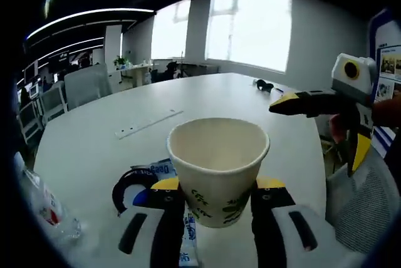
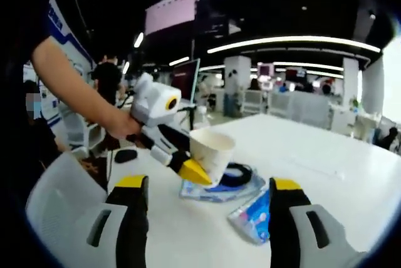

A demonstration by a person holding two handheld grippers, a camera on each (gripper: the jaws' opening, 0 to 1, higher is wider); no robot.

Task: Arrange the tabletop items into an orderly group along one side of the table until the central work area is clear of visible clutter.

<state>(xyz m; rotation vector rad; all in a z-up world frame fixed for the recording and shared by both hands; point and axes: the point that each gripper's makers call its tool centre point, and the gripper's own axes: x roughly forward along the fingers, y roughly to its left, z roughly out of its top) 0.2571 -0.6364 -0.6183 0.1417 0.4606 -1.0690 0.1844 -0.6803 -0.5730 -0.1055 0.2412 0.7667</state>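
A cream paper cup point(image 1: 218, 164) with green leaf print stands between my left gripper's point(image 1: 218, 188) yellow-tipped jaws, which are shut on its sides. In the right gripper view the same cup point(image 2: 213, 148) tilts slightly in the left gripper point(image 2: 177, 149), held by a person's hand. Beside the cup lie a black tape roll point(image 1: 127, 188) and blue-and-white packets point(image 1: 164, 169). My right gripper point(image 2: 208, 186) stands open with nothing in it, short of the tape roll point(image 2: 237, 174) and the packets point(image 2: 254, 215). In the left gripper view the right gripper point(image 1: 321, 127) hangs at the right, over the table's edge.
A clear water bottle point(image 1: 44, 208) lies at the near left of the white table point(image 1: 207, 96). A white strip point(image 1: 149, 123) lies mid-table, and a small black item point(image 1: 263, 84) sits far off. A grey mesh chair point(image 2: 56, 202) stands by the table's edge, and a dark object point(image 2: 125, 155) lies near it.
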